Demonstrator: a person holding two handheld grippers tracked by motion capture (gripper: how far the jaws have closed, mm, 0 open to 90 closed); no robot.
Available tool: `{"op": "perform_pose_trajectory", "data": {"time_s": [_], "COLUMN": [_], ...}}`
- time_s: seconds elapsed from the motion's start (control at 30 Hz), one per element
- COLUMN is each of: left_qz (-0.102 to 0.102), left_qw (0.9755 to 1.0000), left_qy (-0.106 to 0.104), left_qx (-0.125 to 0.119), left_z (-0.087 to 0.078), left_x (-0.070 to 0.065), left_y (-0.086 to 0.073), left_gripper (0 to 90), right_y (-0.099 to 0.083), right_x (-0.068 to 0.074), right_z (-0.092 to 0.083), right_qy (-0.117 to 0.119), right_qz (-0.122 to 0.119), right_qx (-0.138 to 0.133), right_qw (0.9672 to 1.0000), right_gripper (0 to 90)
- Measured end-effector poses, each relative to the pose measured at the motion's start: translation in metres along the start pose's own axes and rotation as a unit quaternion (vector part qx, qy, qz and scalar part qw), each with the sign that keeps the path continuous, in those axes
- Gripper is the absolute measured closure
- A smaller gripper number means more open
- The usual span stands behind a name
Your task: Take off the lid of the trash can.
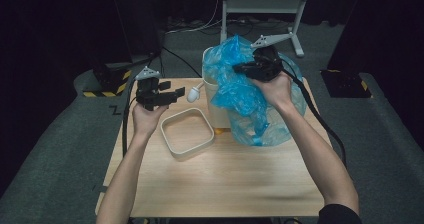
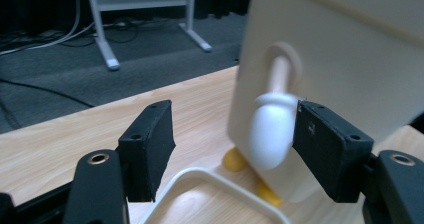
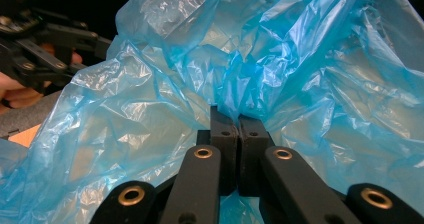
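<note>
Blue plastic film crumples over the top of the cream bin (image 1: 216,101) in the high view, where my right gripper (image 1: 246,69) bites into the bag (image 1: 240,96) near the bin's upper rim, with the bag's loose lower half spilling down the bin's right side onto the wooden table (image 1: 225,179). My left gripper (image 1: 176,95) hangs just left of the bin, jaws spread, close to the white knob (image 1: 193,94) that sticks out of the bin's side wall. The square cream lid (image 1: 187,133) lies flat beside the bin's foot, and the near half of the table is bare board. In the left gripper view my pads stand apart, the knob (image 2: 270,134) just inside the right pad (image 2: 327,151), touching or nearly so, with free air toward the left pad (image 2: 150,146); the lid's rounded edge (image 2: 200,176) sits below. In the right gripper view my pads are pressed together on a fold of the bag (image 3: 235,79), and the film billows around the pinch on every side.
</note>
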State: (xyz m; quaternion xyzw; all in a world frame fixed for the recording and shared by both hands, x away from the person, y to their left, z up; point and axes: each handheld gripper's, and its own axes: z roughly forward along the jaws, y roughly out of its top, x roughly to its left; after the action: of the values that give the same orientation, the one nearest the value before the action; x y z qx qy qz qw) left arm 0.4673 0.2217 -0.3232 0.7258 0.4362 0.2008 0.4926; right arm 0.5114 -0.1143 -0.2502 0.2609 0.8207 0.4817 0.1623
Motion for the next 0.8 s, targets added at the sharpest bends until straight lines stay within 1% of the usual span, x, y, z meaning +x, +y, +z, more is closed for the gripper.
{"op": "perform_pose_trajectory", "data": {"time_s": [0.03,0.07,0.13,0.17,0.2,0.23,0.27,0.3,0.33,0.43,0.47,0.57,0.6,0.67,0.7,0.73,0.77,0.8], "left_qz": [0.000,0.004,0.005,0.005,0.005,0.014,0.014,0.018,0.018,0.021,0.025,0.026,0.025,0.026,0.031,0.031,0.037,0.039], "left_qw": [1.0000,1.0000,0.9999,0.9999,0.9998,0.9997,0.9997,0.9996,0.9996,0.9992,0.9990,0.9988,0.9983,0.9982,0.9978,0.9978,0.9976,0.9974], "left_qy": [0.000,-0.005,-0.013,-0.013,-0.018,-0.016,-0.016,-0.022,-0.022,-0.033,-0.034,-0.039,-0.046,-0.047,-0.053,-0.053,-0.053,-0.055], "left_qx": [0.000,-0.004,-0.009,-0.009,-0.012,-0.009,-0.009,-0.007,-0.007,-0.011,-0.014,-0.017,-0.025,-0.026,-0.025,-0.025,-0.025,-0.026], "left_z": [0.000,-0.004,-0.008,-0.008,-0.010,-0.012,-0.012,-0.013,-0.013,-0.015,-0.015,-0.016,-0.017,-0.017,-0.016,-0.016,-0.013,-0.012], "left_x": [0.000,-0.005,-0.009,-0.009,-0.011,-0.015,-0.015,-0.017,-0.017,-0.023,-0.026,-0.029,-0.031,-0.033,-0.036,-0.036,-0.042,-0.045], "left_y": [0.000,0.008,0.017,0.017,0.022,0.028,0.028,0.034,0.034,0.042,0.046,0.050,0.054,0.056,0.060,0.060,0.065,0.067], "left_gripper": [32.6,32.4,32.0,32.0,32.0,32.2,32.3,32.2,32.2,32.1,31.9,31.8,31.8,31.7,32.4,32.9,33.2,33.2], "right_y": [0.000,0.001,0.001,0.001,0.001,0.002,0.002,0.003,0.003,0.005,0.006,0.007,0.007,0.007,0.007,0.007,0.007,0.007], "right_x": [0.000,0.000,0.000,0.000,0.000,-0.001,-0.001,-0.001,-0.001,0.000,0.001,0.001,0.001,0.001,0.001,0.001,0.001,0.001], "right_z": [0.000,-0.001,-0.002,-0.002,-0.003,-0.003,-0.003,-0.004,-0.004,-0.004,-0.004,-0.003,-0.002,-0.002,-0.001,-0.001,0.000,0.000], "right_qy": [0.000,-0.002,-0.003,-0.003,-0.002,-0.002,-0.003,-0.003,-0.003,-0.005,-0.006,-0.006,-0.006,-0.006,-0.005,-0.005,-0.003,-0.003], "right_qz": [0.000,0.000,0.002,0.002,0.002,0.002,0.001,0.002,0.002,-0.001,-0.001,-0.002,-0.003,-0.003,-0.002,-0.002,-0.002,-0.002], "right_qx": [0.000,-0.001,0.001,0.001,0.003,0.006,0.006,0.008,0.008,0.011,0.014,0.016,0.018,0.019,0.022,0.022,0.022,0.023], "right_qw": [1.0000,1.0000,1.0000,1.0000,1.0000,1.0000,1.0000,1.0000,1.0000,0.9999,0.9999,0.9999,0.9998,0.9998,0.9998,0.9998,0.9997,0.9997], "right_gripper": [88.3,88.2,88.2,88.2,88.2,88.1,88.2,88.1,88.1,88.1,88.1,88.1,88.1,88.1,88.0,88.0,87.9,87.9]}}
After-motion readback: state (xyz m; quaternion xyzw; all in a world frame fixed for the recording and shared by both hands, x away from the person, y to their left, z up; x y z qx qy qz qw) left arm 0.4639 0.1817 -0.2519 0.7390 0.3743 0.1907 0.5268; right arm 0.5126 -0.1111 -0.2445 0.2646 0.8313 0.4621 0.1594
